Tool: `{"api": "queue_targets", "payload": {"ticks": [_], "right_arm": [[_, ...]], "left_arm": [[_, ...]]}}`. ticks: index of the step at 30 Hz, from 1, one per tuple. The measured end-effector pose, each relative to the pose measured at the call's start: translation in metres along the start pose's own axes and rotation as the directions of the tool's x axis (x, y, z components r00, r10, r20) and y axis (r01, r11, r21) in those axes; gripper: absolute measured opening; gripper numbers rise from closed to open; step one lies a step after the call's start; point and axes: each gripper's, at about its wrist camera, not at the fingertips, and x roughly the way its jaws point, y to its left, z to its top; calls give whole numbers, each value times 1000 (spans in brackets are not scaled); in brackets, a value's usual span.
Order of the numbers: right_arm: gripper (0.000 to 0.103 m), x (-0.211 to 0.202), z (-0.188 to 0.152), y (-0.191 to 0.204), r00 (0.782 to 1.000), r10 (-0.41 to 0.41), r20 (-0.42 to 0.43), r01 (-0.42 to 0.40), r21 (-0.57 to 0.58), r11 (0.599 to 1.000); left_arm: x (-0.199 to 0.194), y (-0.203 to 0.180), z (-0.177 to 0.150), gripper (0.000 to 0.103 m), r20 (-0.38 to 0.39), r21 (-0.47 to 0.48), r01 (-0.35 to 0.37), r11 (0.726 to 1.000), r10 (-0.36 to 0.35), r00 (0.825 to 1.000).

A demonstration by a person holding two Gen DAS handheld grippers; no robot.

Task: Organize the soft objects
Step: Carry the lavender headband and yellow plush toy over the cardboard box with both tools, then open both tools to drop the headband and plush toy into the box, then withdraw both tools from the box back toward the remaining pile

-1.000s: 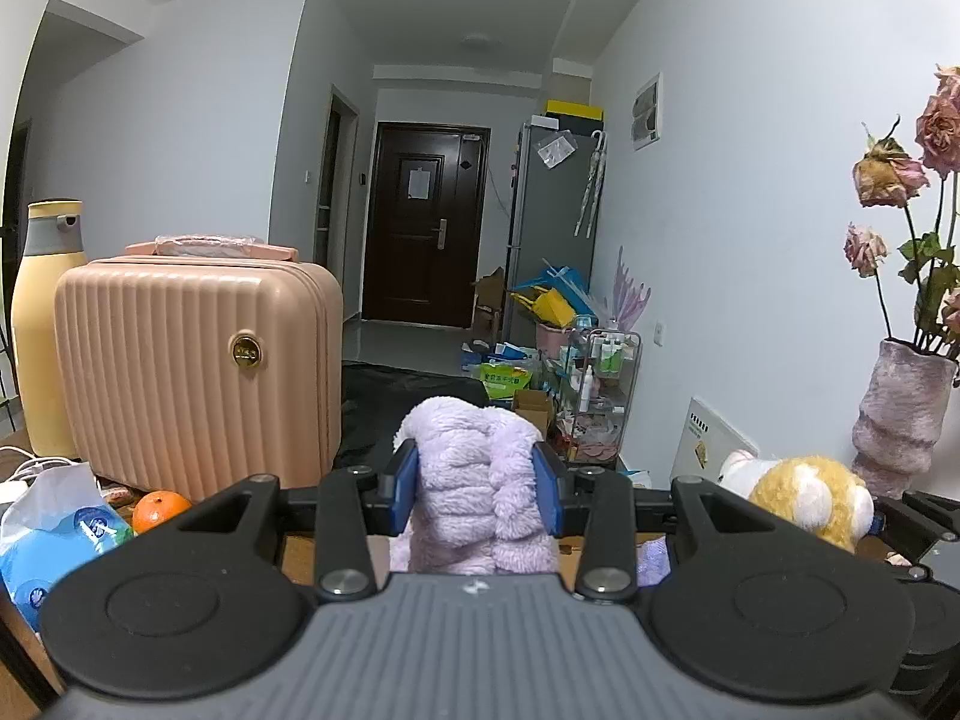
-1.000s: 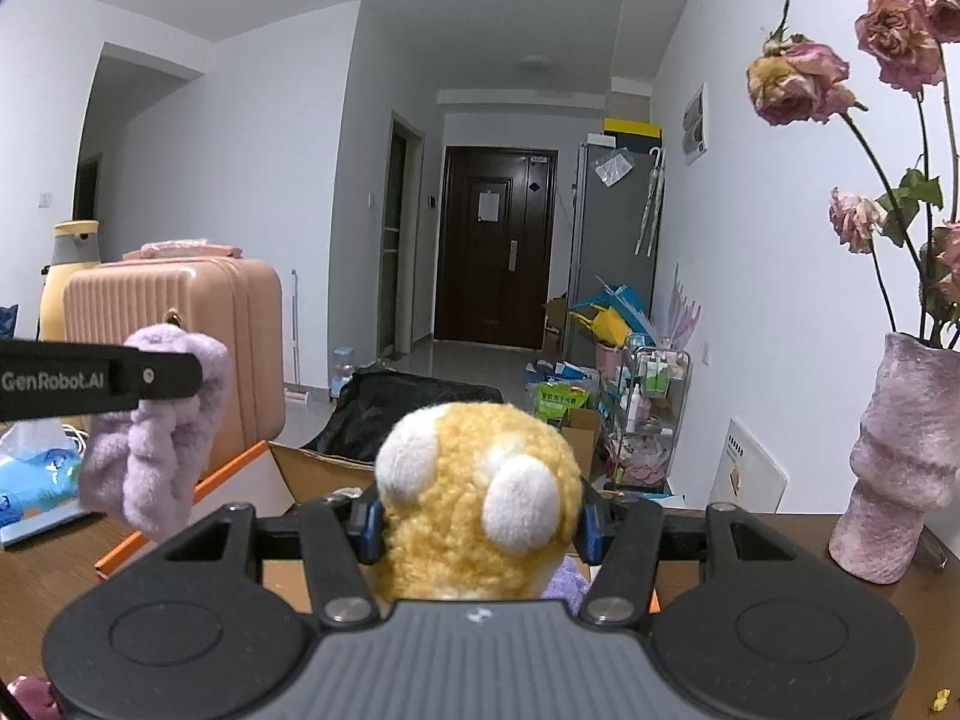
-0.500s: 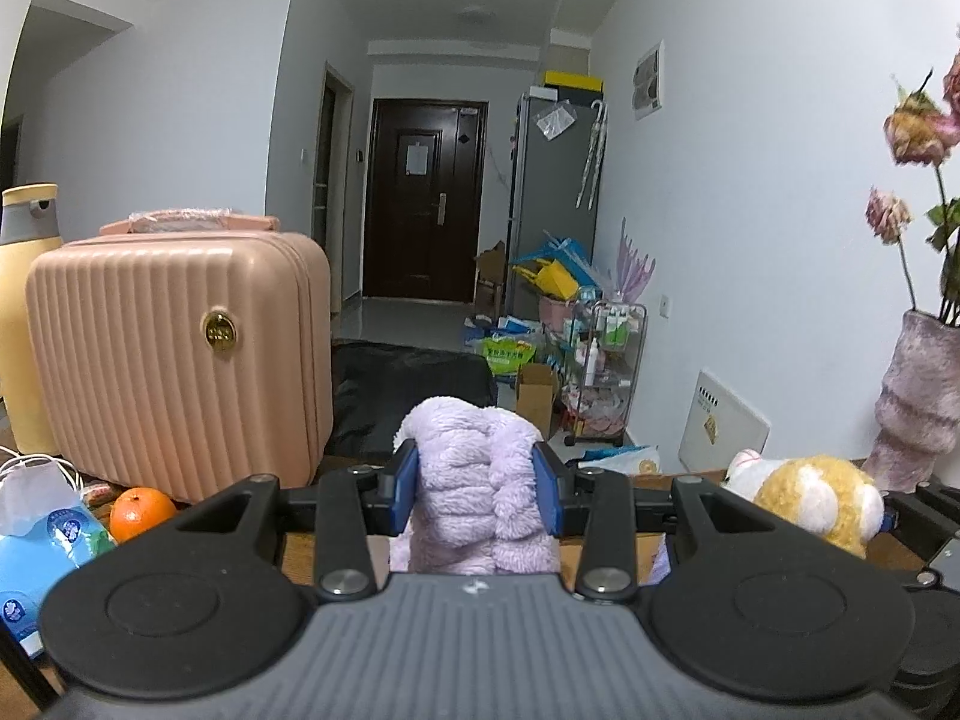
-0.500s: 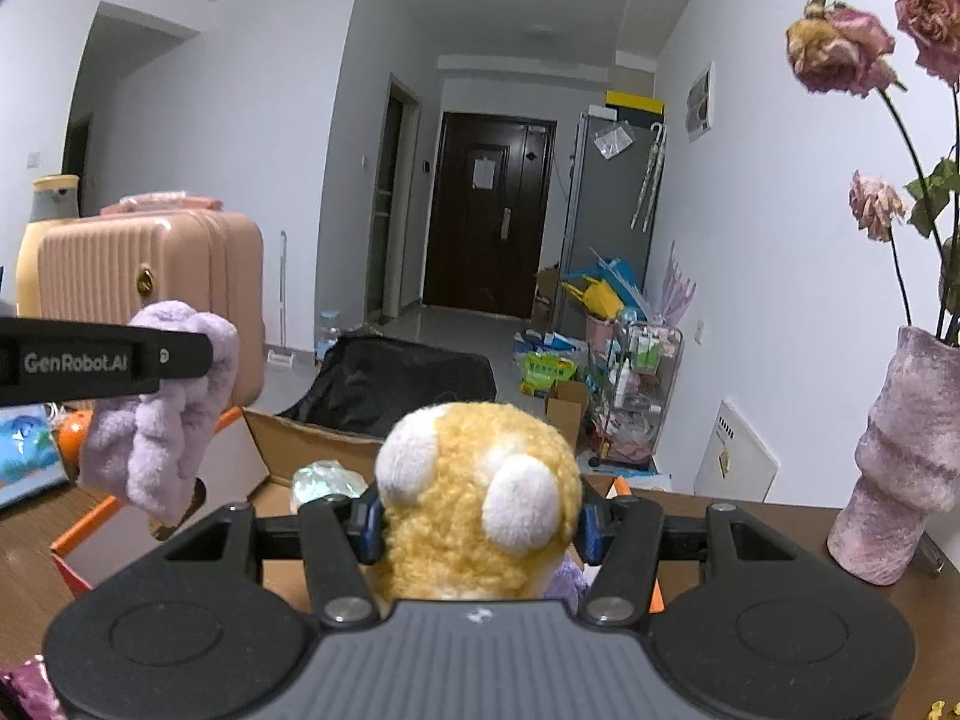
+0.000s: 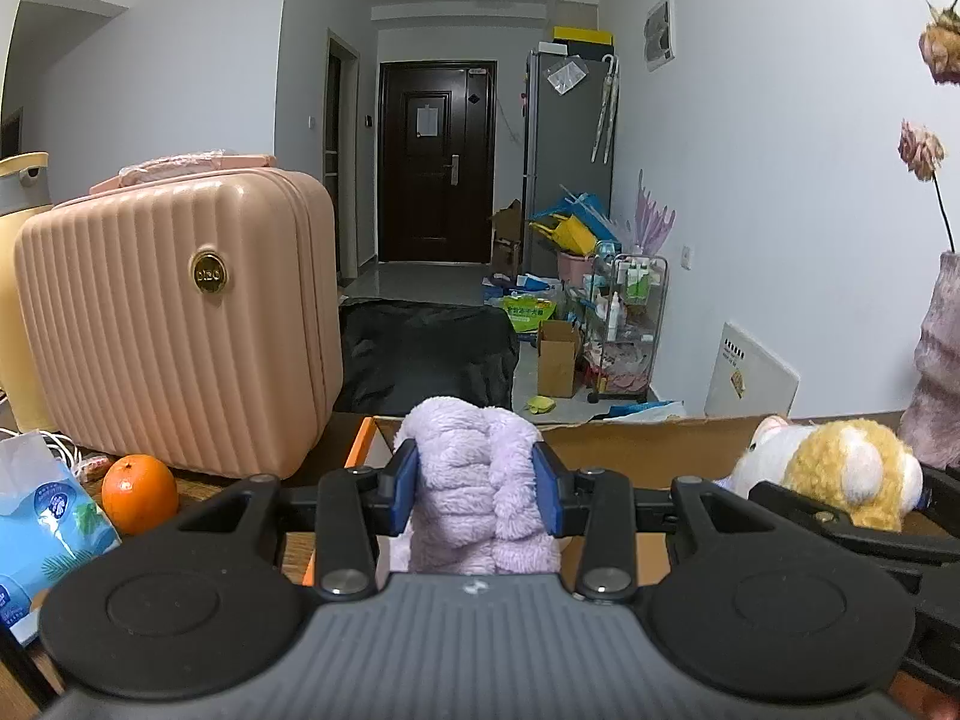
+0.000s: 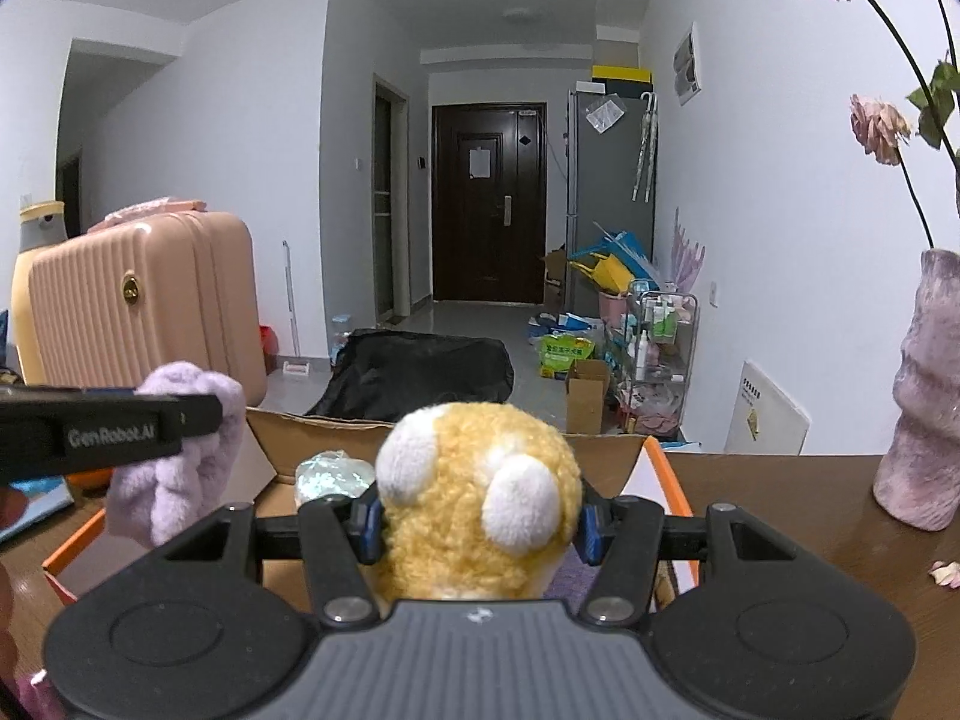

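So the cardboard box (image 6: 606, 447) sits open right ahead of and below both grippers, looks like that's where the soft stuff goes. The pink suitcase (image 5: 180, 324) stands off to the left, not involved. Right gripper (image 6: 477, 525) is clamped on the yellow plush toy (image 6: 474, 486), left gripper (image 5: 477, 495) is squeezing the purple fuzzy thing (image 5: 474, 480), both held over the box, I'd guess ready to drop. Only readable text: "GenRobot.AI" on the left gripper's finger (image 6: 114, 433).
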Motion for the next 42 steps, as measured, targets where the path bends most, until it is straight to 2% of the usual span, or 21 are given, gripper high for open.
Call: {"api": "queue_targets", "payload": {"ticks": [6,8,9,10,11,12,13,18,23,32,42], "right_arm": [[56,3,-6,-2,1000,1,-6,-1,6,1000],[57,6,-6,-1,1000,0,-15,0,2,1000],[60,7,-6,-1,1000,-4,-25,4,-2,1000],[65,9,-7,-1,999,-13,-35,12,-7,1000],[81,11,-5,1,999,-22,-39,22,-9,1000],[89,12,-5,1,998,-32,-45,31,-9,999],[103,11,-5,0,998,-40,-43,40,-5,999],[103,11,-5,-3,997,-63,-43,64,6,998],[103,12,-6,-2,996,-68,-49,68,1,998],[103,11,-7,-4,995,-84,-50,83,-3,997],[103,-7,-4,-4,996,-89,-20,89,-10,996]], "left_arm": [[2,-1,-2,41,2,10,-6,1000,6,1000],[1,-2,-2,46,3,17,-14,1000,14,1000],[0,-2,-2,54,6,16,-23,1000,23,1000],[-1,-3,-3,69,10,14,-27,1000,26,1000],[-3,-2,-2,80,15,8,-31,999,31,999],[-4,0,-2,103,23,-4,-42,999,42,999],[-8,1,-2,103,43,-21,-62,998,63,997],[-8,7,-1,103,38,-50,-46,998,48,998],[-6,12,0,103,24,-71,-59,996,61,998],[-5,12,0,103,13,-69,-47,997,48,999],[-22,16,0,103,28,-88,-48,995,51,998]]}}
